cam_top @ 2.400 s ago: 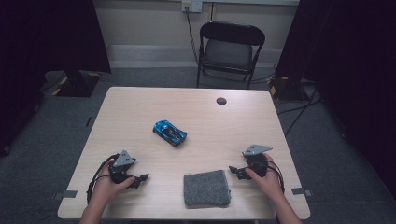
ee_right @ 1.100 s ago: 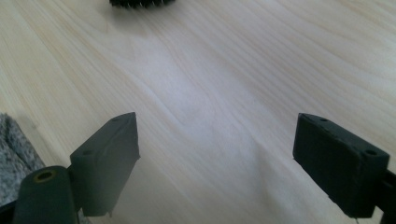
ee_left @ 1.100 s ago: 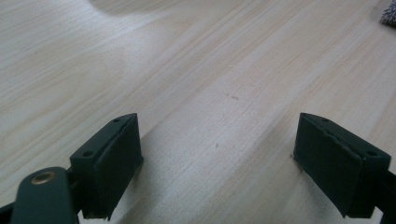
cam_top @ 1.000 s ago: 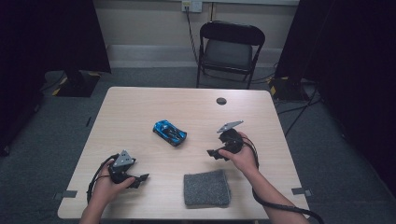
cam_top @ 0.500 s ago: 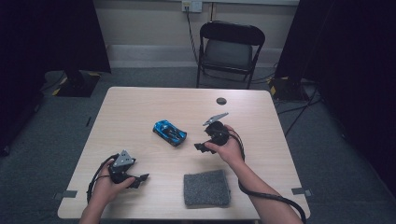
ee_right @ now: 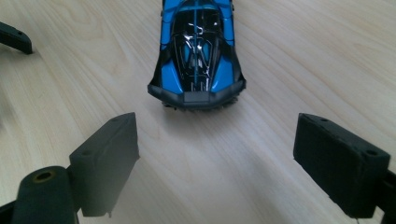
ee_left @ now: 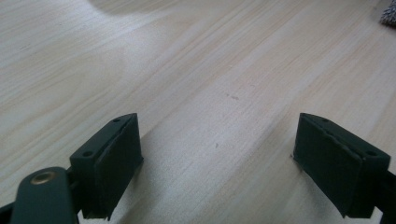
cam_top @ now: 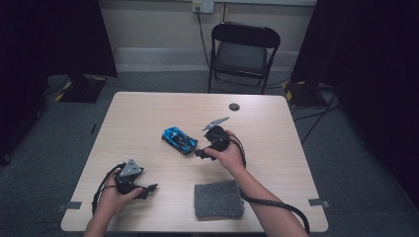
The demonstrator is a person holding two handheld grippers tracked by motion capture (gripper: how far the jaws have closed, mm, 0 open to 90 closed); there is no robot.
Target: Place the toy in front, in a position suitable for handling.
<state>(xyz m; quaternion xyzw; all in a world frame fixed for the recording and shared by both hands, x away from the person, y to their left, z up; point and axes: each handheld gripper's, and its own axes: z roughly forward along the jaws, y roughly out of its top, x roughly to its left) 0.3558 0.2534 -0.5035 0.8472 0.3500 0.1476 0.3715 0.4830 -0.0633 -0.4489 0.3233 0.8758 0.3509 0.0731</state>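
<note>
1. a small glossy blue and black toy sports car sits on its wheels near the middle of a pale wood-grain bench. everything below is placed relative to this car.

2. the right gripper, held in the person's right hand, sits just beside the car's near end, close but not touching. its two black jaws stand wide apart with nothing between them.

3. in the right gripper view, the car lies straight ahead, one end facing the camera, centred on the gap between the jaws. this lining-up suggests the jaws are spread so they can pass either side of the car's body and close on its flanks.

4. the left gripper rests low on the bench, well apart from the car, towards the person's side and to the left. the left hand holds it. its jaws are also wide apart and empty, with bare wood beneath them in the left gripper view. it looks parked out of the way while the other hand works.

5. a square of dark grey felt-like cloth lies flat near the bench edge, on the person's side of the car and slightly right. a corner of it shows in the left gripper view.

6. a small dark round disc lies beyond the car, towards the far edge.

7. a black folding chair stands on the floor past the far edge, well behind the car.
</note>
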